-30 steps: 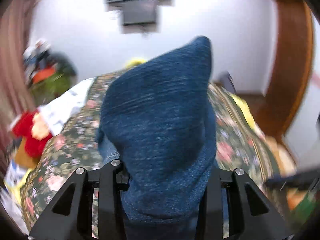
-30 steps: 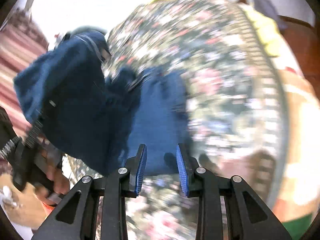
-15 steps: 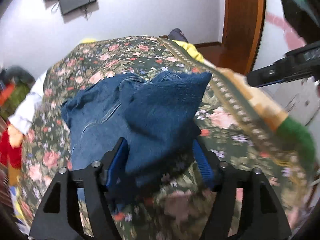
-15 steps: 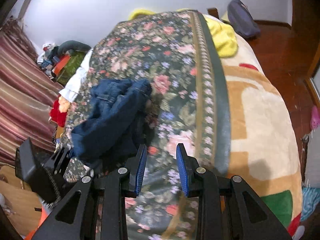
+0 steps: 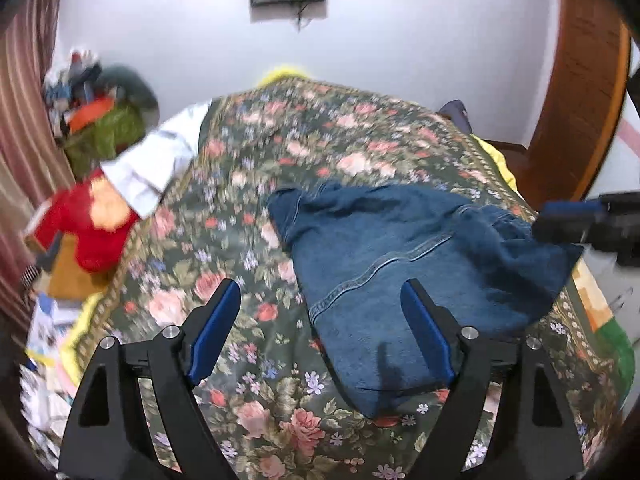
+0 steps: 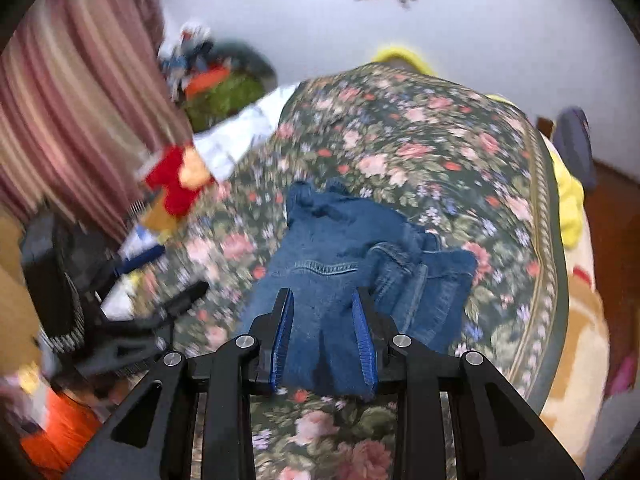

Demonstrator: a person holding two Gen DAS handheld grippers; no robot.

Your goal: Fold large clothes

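Your blue denim jeans (image 5: pixel 404 264) lie in a loose, partly folded heap on the dark green floral bedspread (image 5: pixel 280 152), toward its right side, legs doubled and rumpled.

Your left gripper (image 5: pixel 320 328) is spread wide and holds nothing; its right finger overlaps the near denim edge, contact unclear. Judged: released so the cloth can settle flat.

Your right gripper (image 6: pixel 323 336) has its blue pads (image 6: pixel 283 336) on either side of the near fold; whether it actually pinches the denim, I cannot tell. Judged: it is placed there to anchor or drag that fold straight.

Fold incomplete; the right-hand layers sit askew.
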